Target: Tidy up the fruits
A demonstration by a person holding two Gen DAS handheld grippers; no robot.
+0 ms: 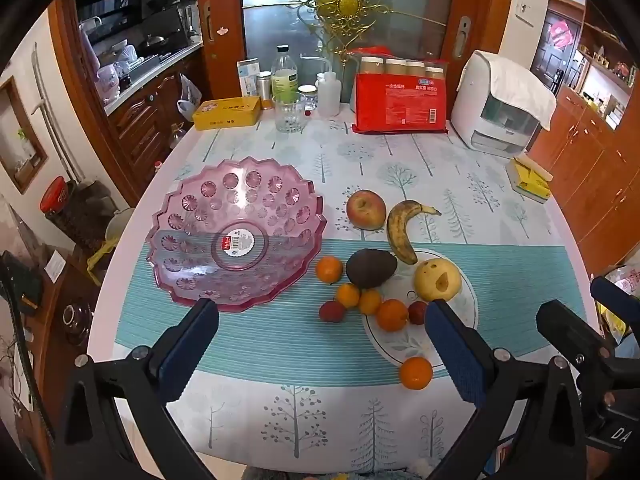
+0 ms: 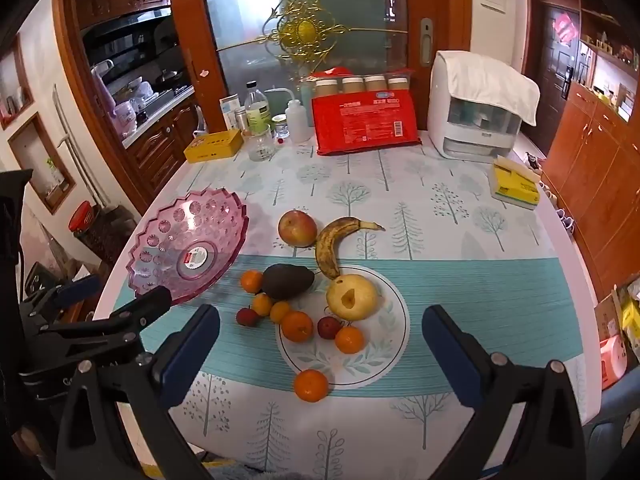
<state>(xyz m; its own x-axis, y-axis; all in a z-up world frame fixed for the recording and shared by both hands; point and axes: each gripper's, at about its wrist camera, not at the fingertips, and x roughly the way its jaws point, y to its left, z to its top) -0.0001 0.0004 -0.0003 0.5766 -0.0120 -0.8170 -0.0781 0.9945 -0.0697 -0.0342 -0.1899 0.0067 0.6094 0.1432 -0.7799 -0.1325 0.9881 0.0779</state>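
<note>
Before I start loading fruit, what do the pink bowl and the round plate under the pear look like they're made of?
Pink bowl: probably moulded plastic, glossy and translucent; the striped cloth shows through it, and a price sticker sits in its base. Glass can't be ruled out.
Round plate: likely glazed ceramic or melamine; opaque white, smooth, with a thin dark rim line and printed leaves.

A round table (image 2: pixel 460 184) under a tree-printed cloth stands before a frosted glass door (image 2: pixel 340 12) in a red-brown wooden frame, gilt scrollwork (image 2: pixel 304 32) across it — daylight glows through the pane. Left, an opening shows a kitchen counter (image 1: pixel 156 68) with dark wood cabinets; right, orange-brown cupboards (image 2: pixel 592 168) line the wall.
</note>
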